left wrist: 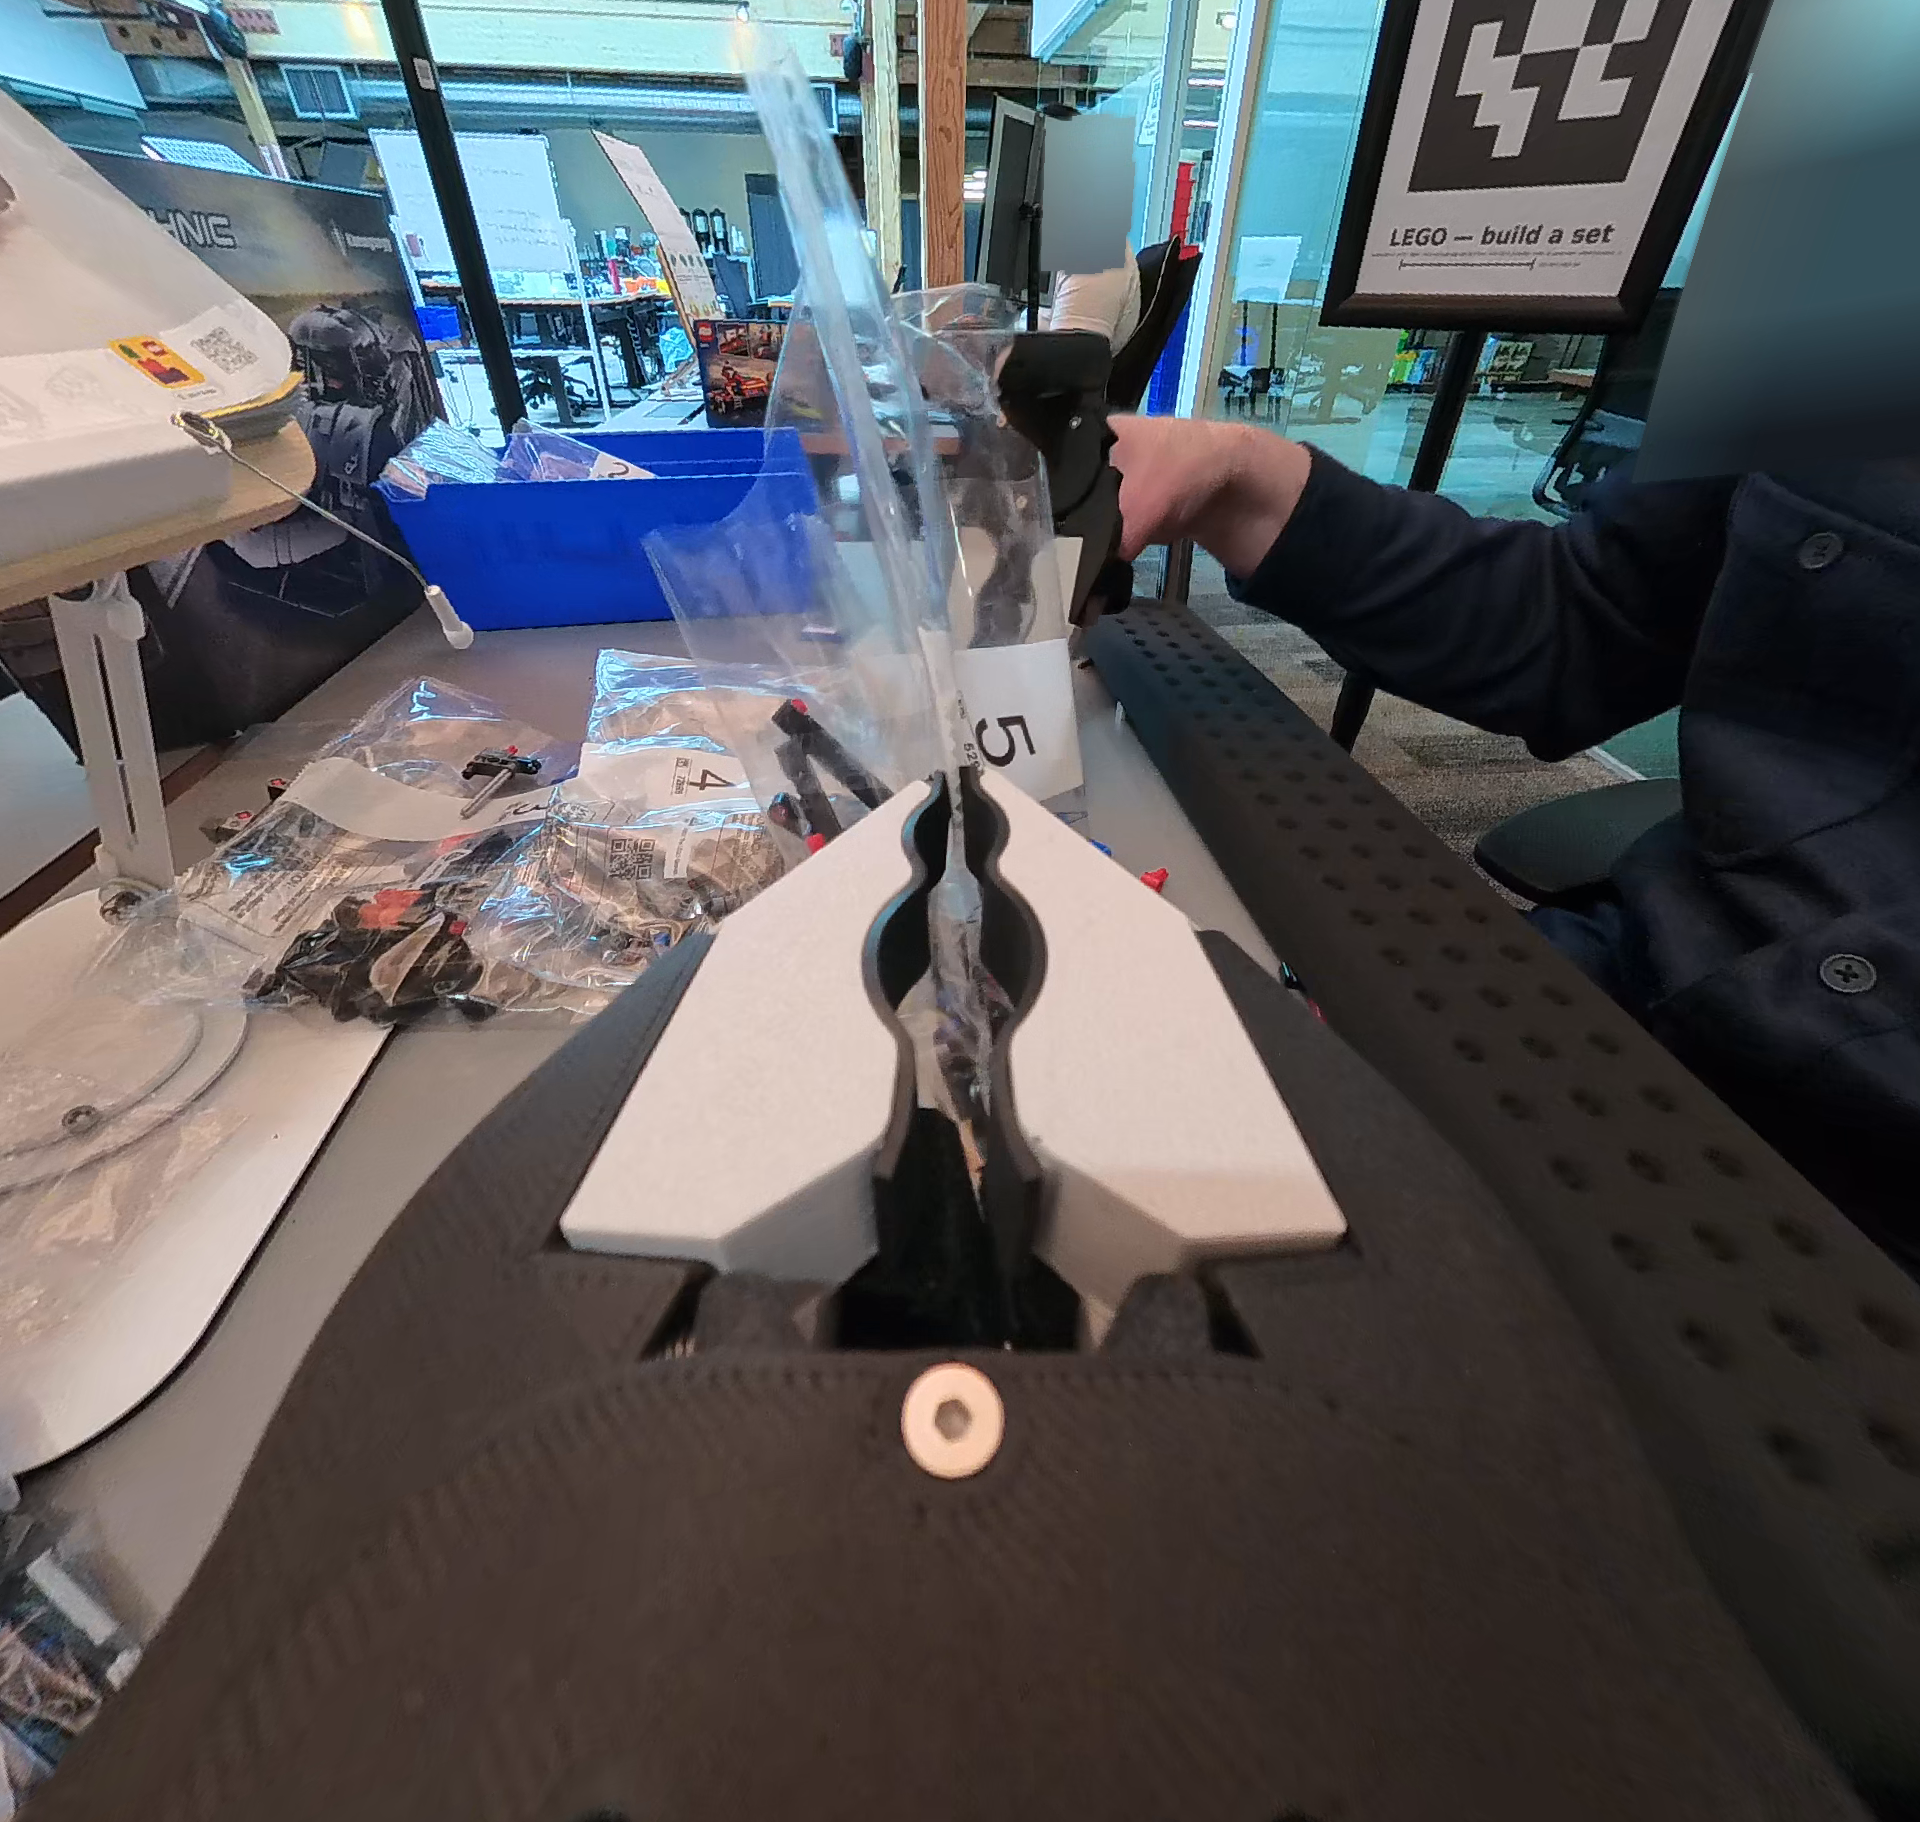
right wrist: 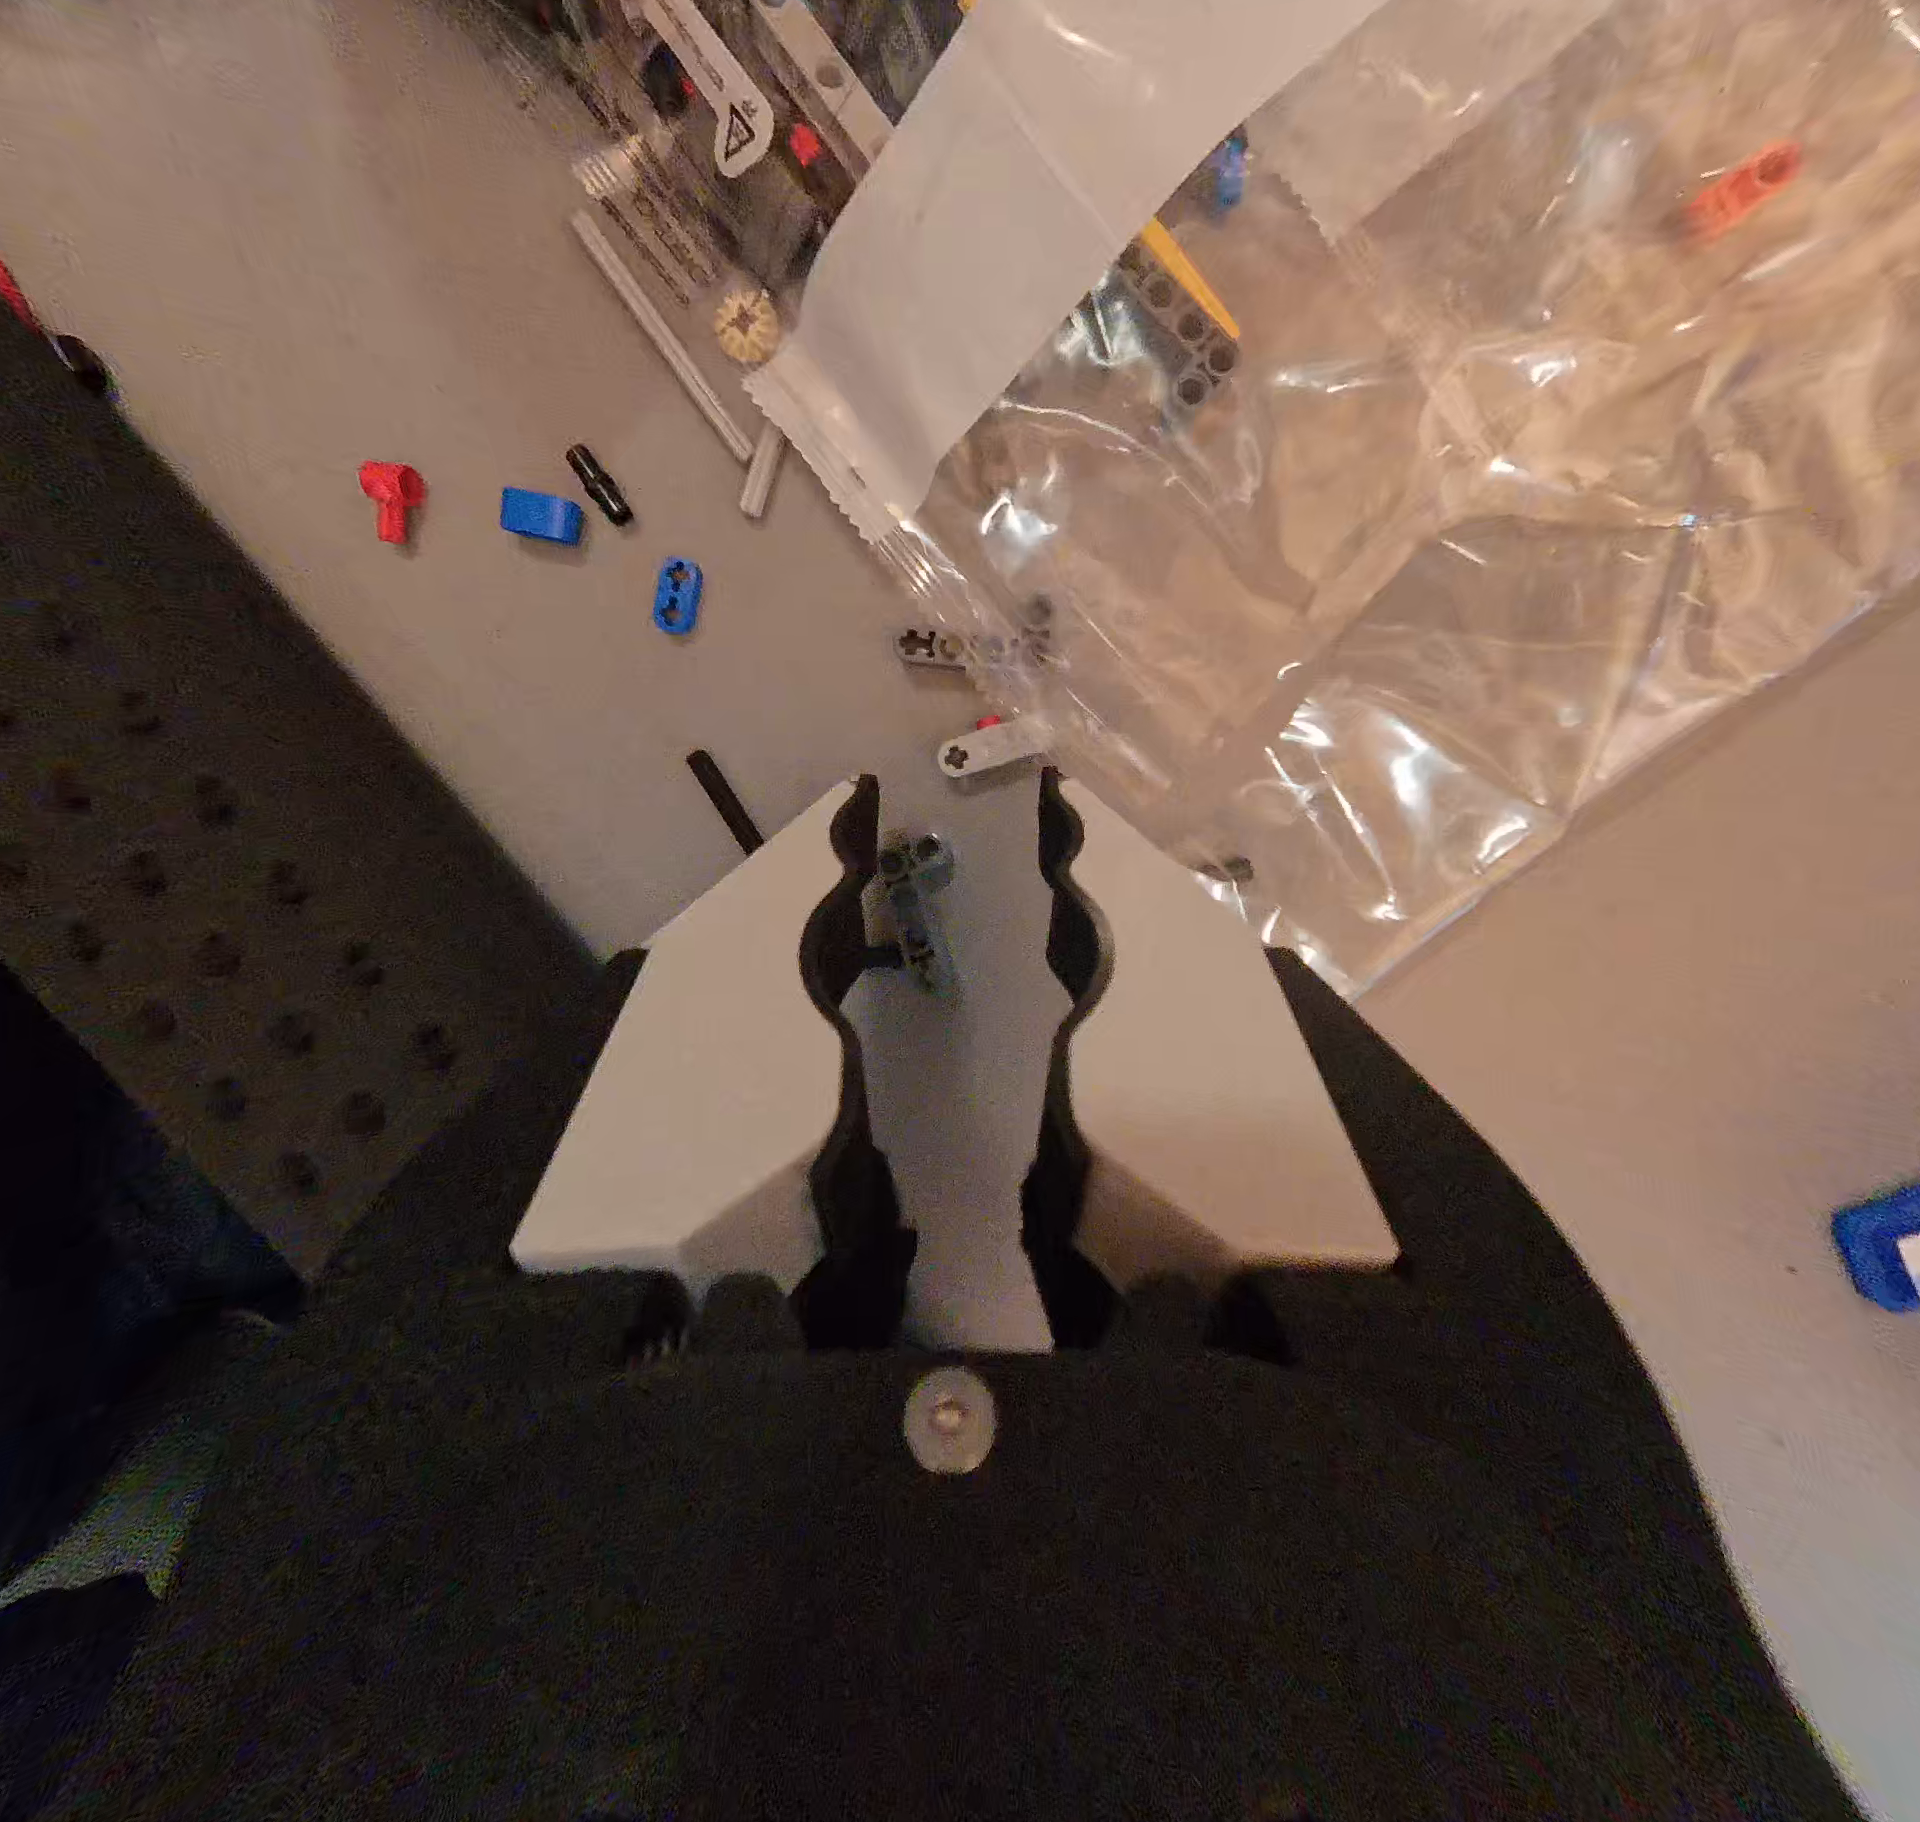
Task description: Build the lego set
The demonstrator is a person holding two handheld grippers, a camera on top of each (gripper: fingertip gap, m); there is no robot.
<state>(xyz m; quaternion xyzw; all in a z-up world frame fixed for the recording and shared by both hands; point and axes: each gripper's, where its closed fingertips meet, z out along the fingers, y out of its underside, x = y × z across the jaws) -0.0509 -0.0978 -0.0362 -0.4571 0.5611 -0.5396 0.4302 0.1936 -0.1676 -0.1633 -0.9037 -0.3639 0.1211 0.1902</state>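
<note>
My left gripper [left wrist: 951, 780] is shut on the lower edge of a clear plastic parts bag [left wrist: 883, 422] and holds it upright above the table. The same bag [right wrist: 1403, 577] hangs crumpled at the right of the right wrist view, with a few parts inside. My right gripper [right wrist: 956, 785] is open and points down at the grey table [right wrist: 312, 214]. A small grey lego piece [right wrist: 916, 910] lies between its fingers, close to the left one. The right gripper [left wrist: 1070, 484] also shows behind the bag, held by a hand [left wrist: 1205, 494].
Loose parts lie left of the right gripper: a red piece [right wrist: 390, 499], a blue piece [right wrist: 540, 515], a black pin [right wrist: 600, 484], a blue link [right wrist: 677, 596]. Sealed parts bags [left wrist: 416, 889], a blue bin [left wrist: 582, 525], a white booklet stand [left wrist: 104, 692] and a black perforated pad [left wrist: 1403, 889] surround them. There is about 30 cm between the tips of the two grippers. My right tips are roughly 6 cm from the blue link [right wrist: 677, 596].
</note>
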